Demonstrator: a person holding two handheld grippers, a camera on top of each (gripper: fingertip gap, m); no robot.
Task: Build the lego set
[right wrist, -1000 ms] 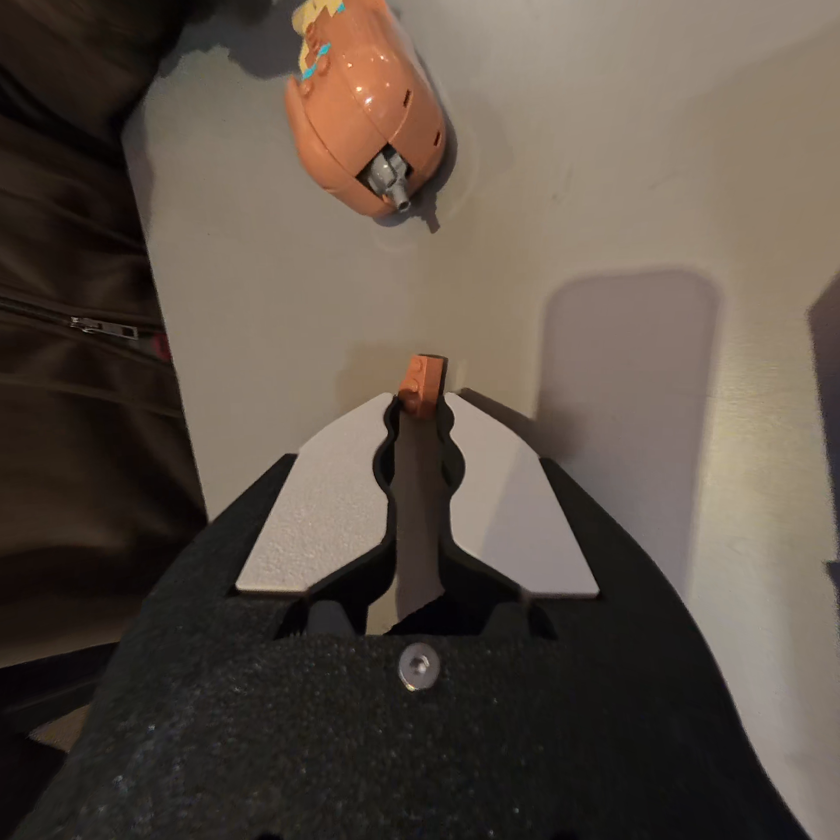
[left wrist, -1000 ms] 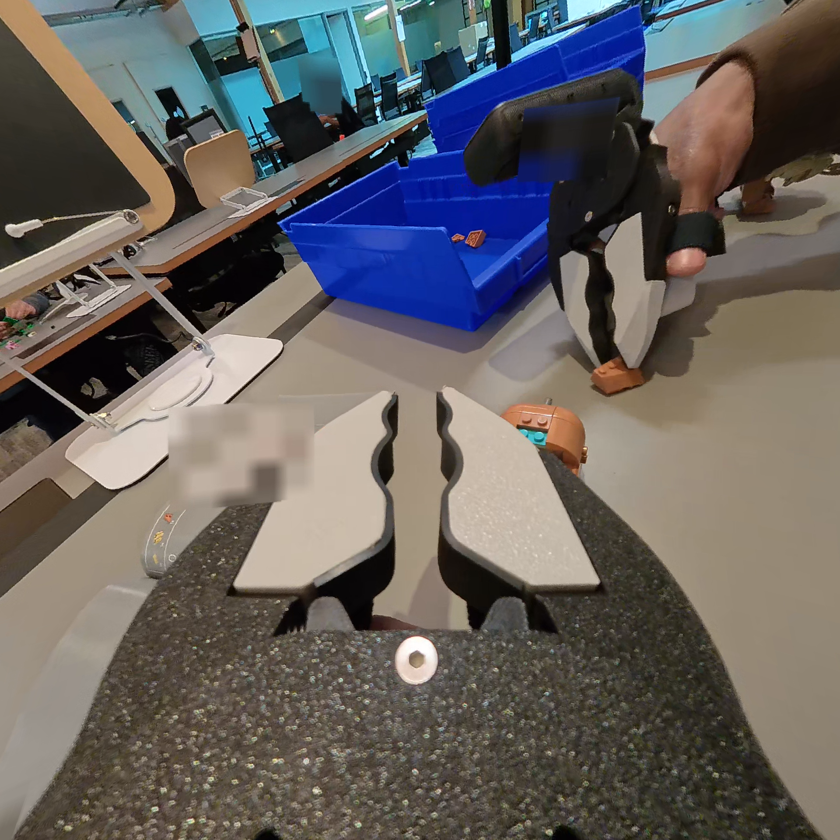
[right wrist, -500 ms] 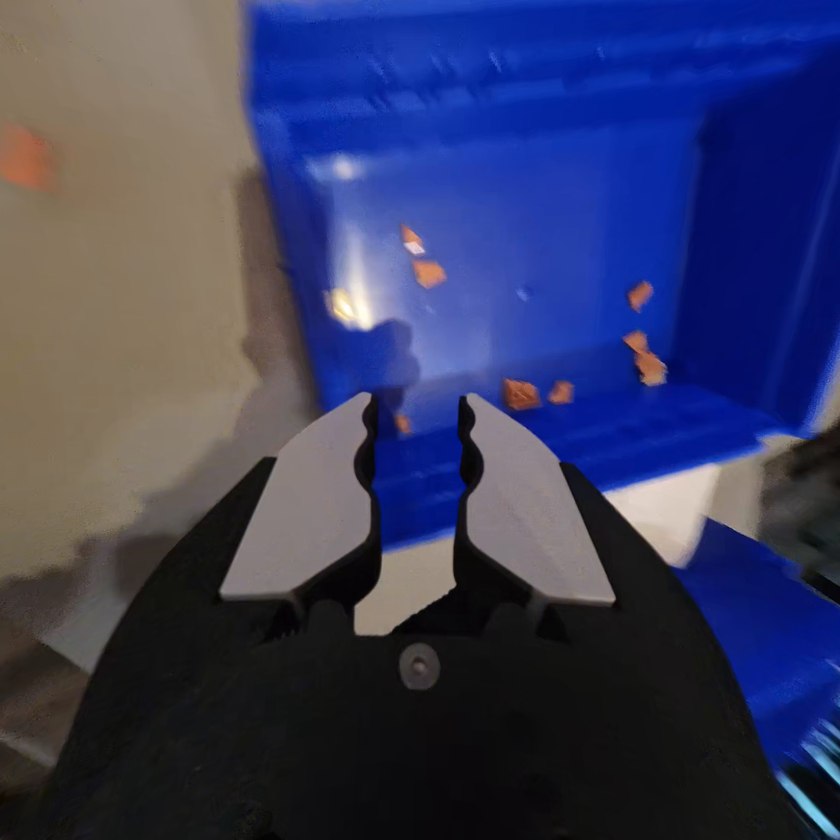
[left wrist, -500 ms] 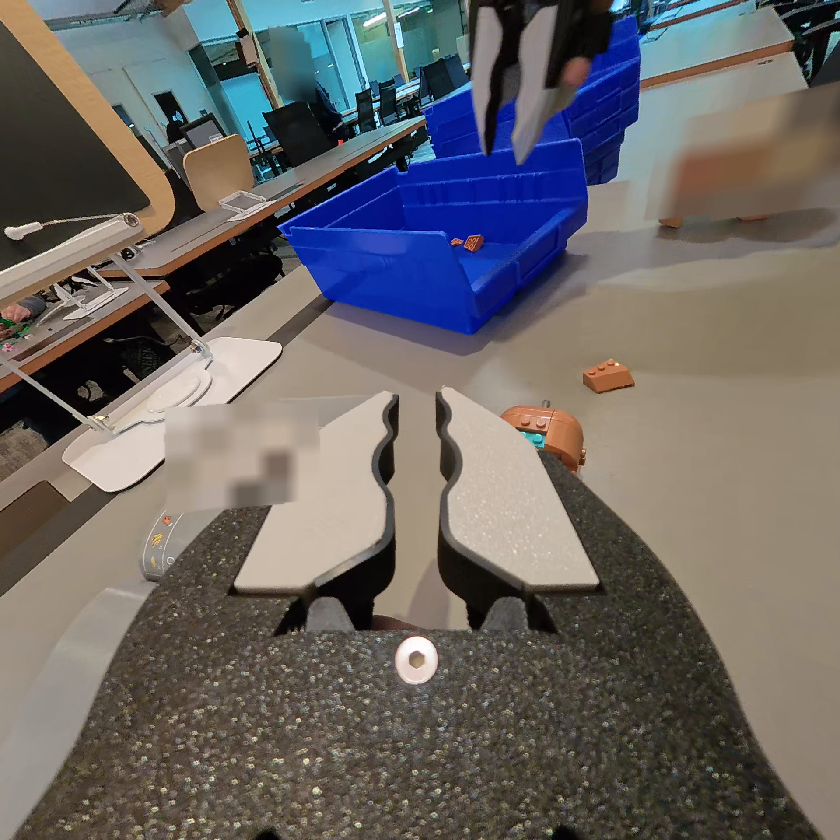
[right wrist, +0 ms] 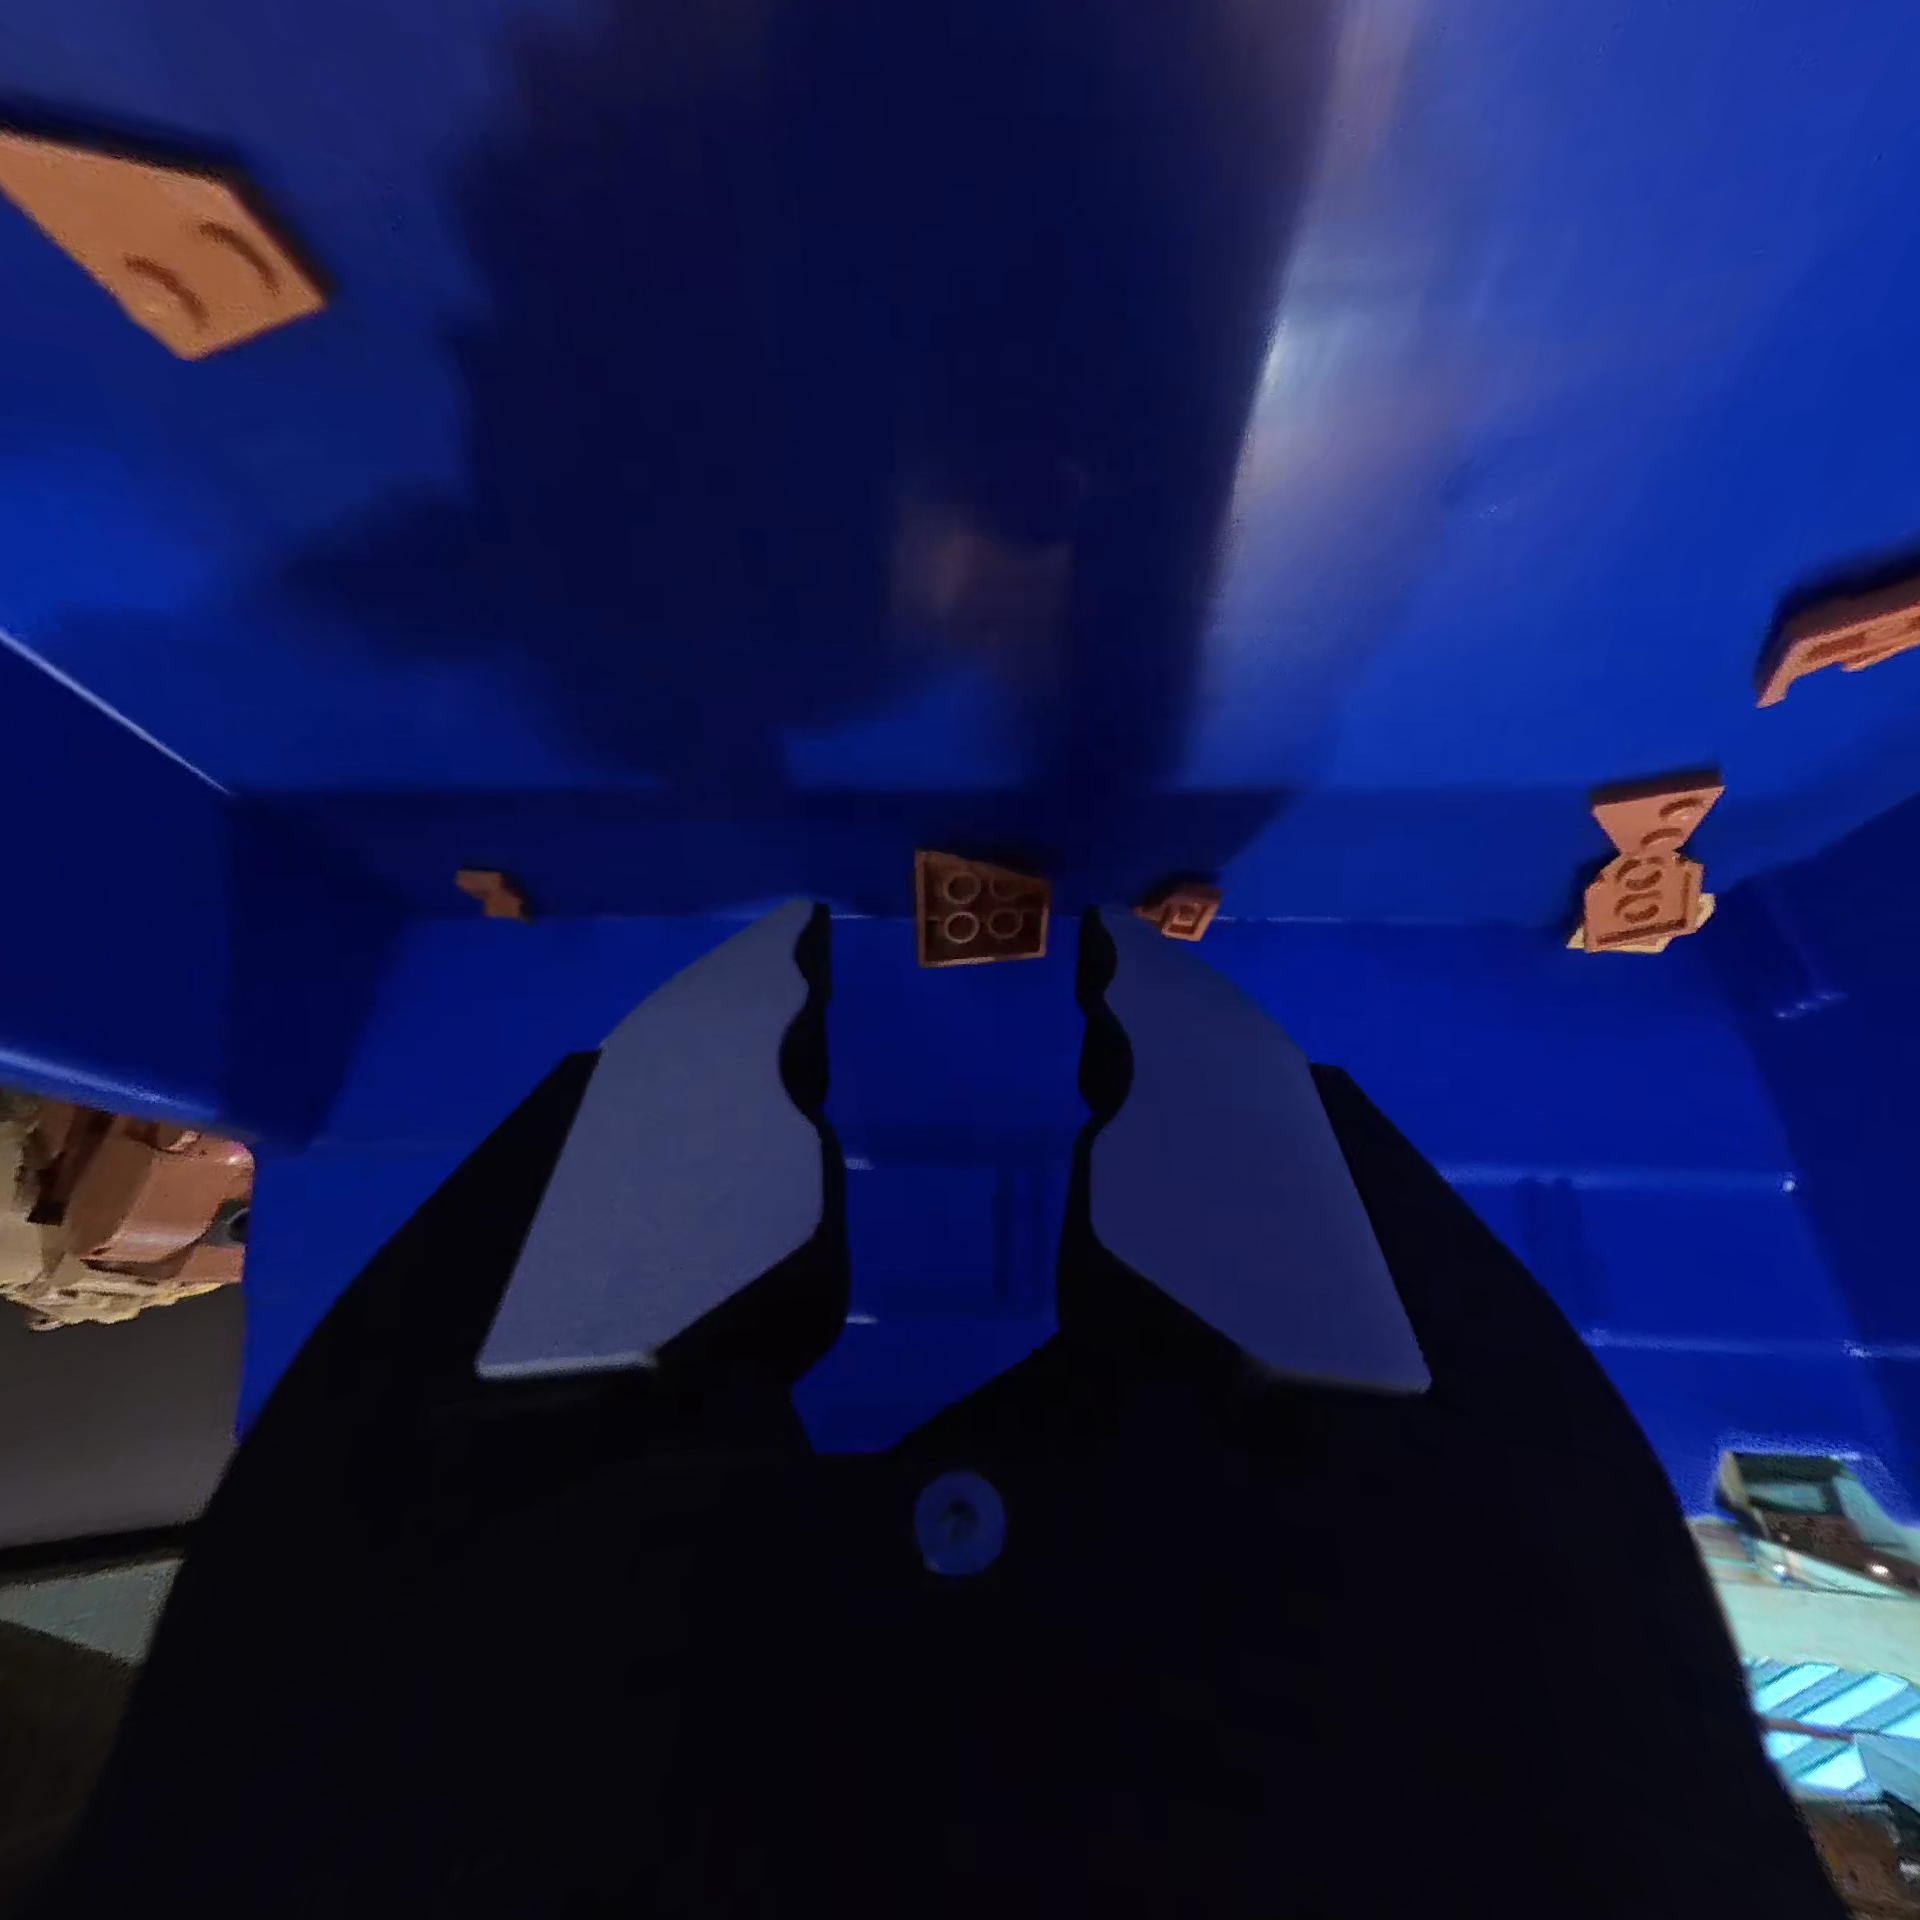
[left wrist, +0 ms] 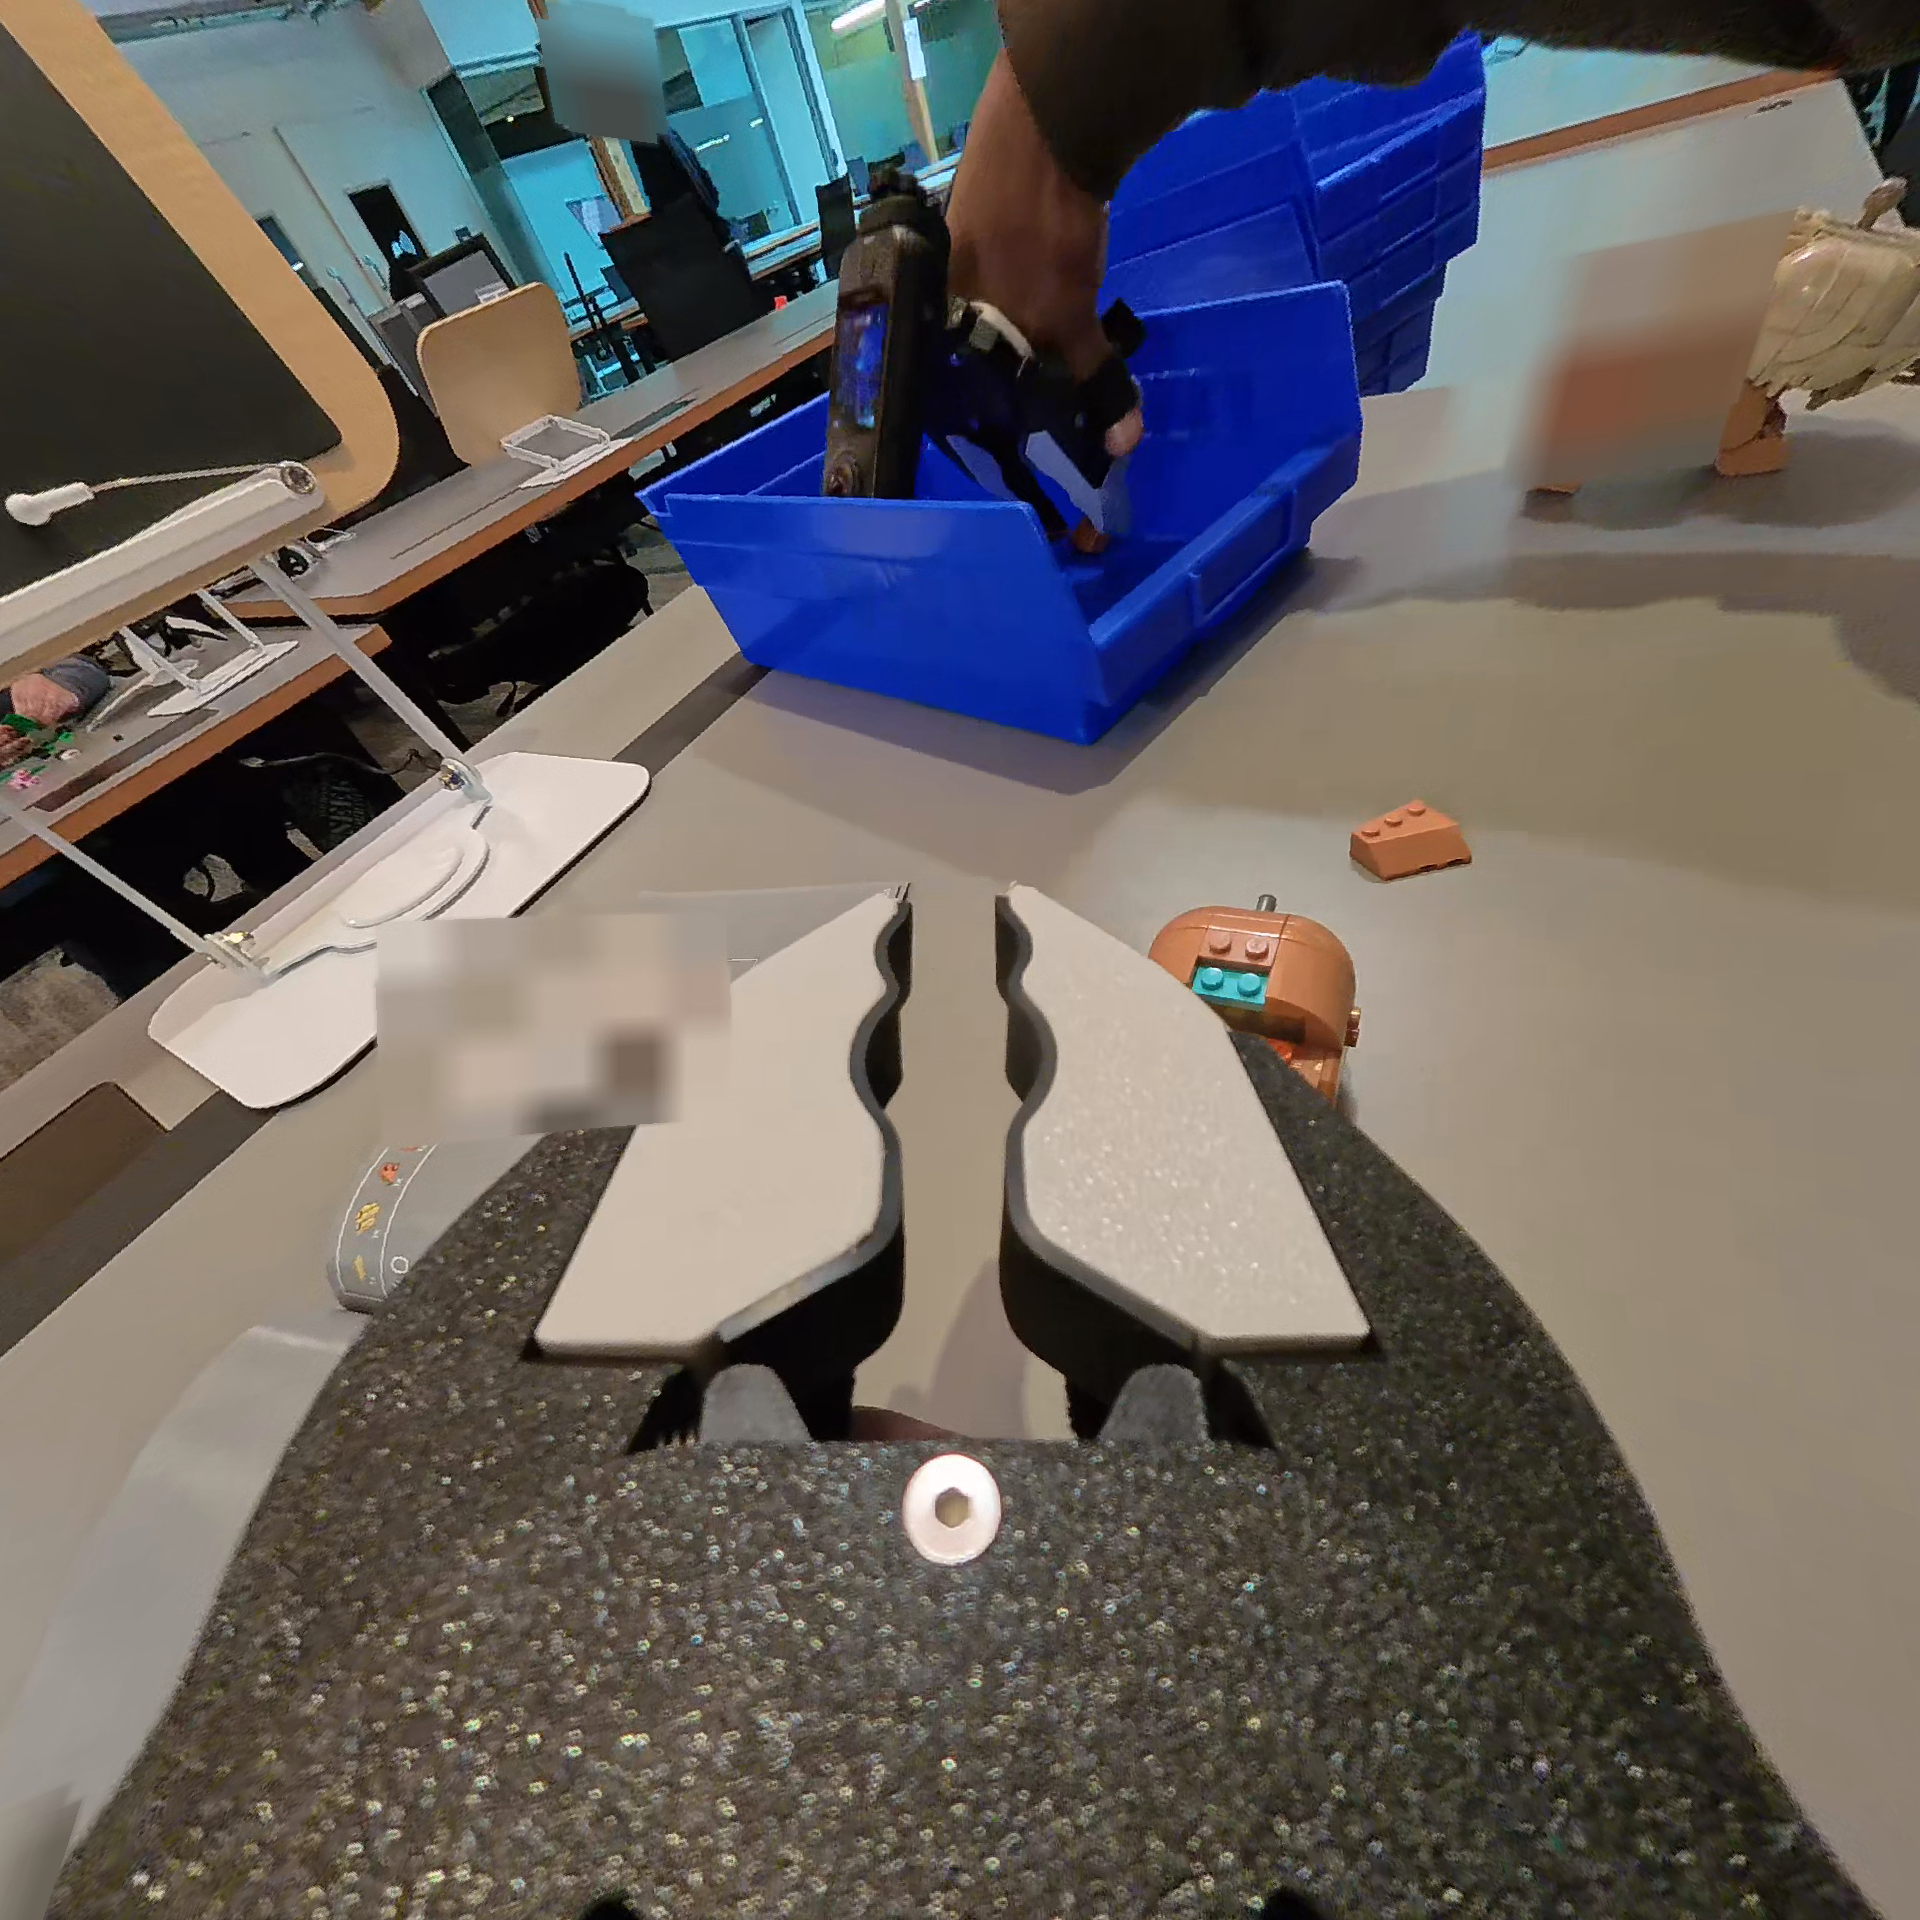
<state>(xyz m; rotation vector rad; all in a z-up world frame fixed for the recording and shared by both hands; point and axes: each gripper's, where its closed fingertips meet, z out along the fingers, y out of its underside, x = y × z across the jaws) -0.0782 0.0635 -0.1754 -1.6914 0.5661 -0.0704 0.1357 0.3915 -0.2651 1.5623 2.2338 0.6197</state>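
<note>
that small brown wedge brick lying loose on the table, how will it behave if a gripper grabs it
The wedge brick looks like hard moulded plastic, so probably stiff and light. Its sloped, glossy faces may let it slip or pop out of a pinch. It lies flat on the table, so it would likely slide rather than roll.

Grey-fingered black tongs (left wrist: pixel 951 914), dark sleeve (left wrist: pixel 1143 62)

Left gripper (left wrist: pixel 951 914) low and level, pointing forward, jaws slightly apart, nothing between them. Right gripper (right wrist: pixel 948 920) angled steeply down, jaws parted wide, empty. Person's right hand (left wrist: pixel 1029 270) wraps its handle, dark sleeve above, arm reaching in from upper right.
</note>
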